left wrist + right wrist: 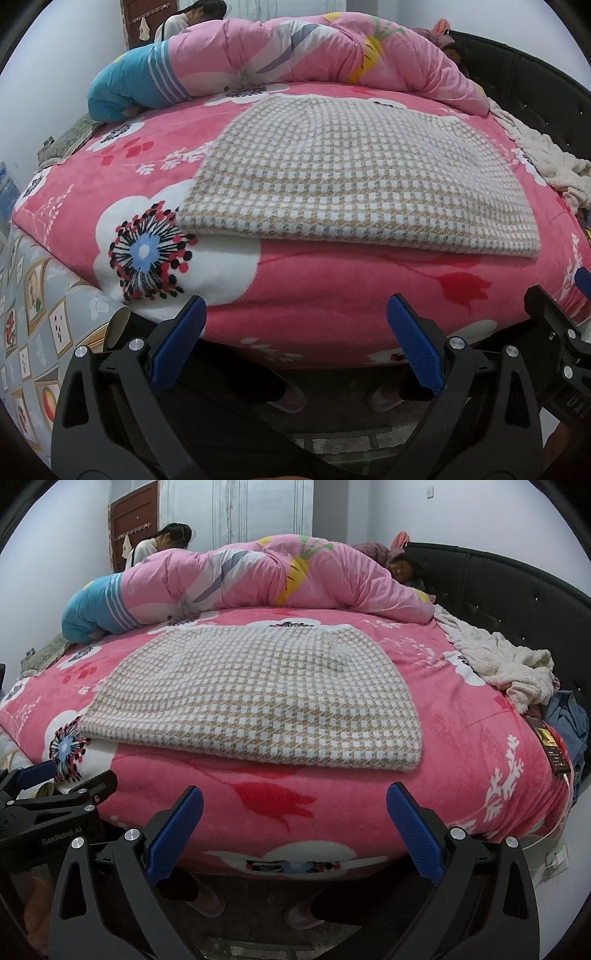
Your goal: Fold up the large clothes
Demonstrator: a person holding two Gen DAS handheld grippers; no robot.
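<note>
so there's a checked beige-and-white garment (pixel 354 177) lying folded flat on the pink flowery blanket (pixel 332 295) that covers the bed, sitting near the front edge, with its near edge thick and doubled over. nothing is touching it.

both grippers are held back off the front edge of the bed, over the floor. the left gripper (pixel 295 343) has its blue fingers (pixel 177 343) spread wide apart with nothing between them, pointing at the blanket below the garment. the right gripper (pixel 295 830) is the same deal, fingers (pixel 415 834) wide apart and empty, aimed at the red flower print on the blanket's front. the two sit side by side, each one poking into the edge of the other's camera view.

further back on the bed there's a big pink quilt (pixel 280 576) bunched up in a heap, with a blue striped end on the left. a cream fluffy throw (pixel 498 664) is crumpled on the right side next to the black padded headboard (pixel 509 590). someone with dark hair (pixel 173 537) is behind the quilt near a brown door (pixel 133 528), and a child's face (pixel 400 568) peeks out by the headboard. a phone (pixel 550 749) on a white cable lies at the bed's right edge.
</note>
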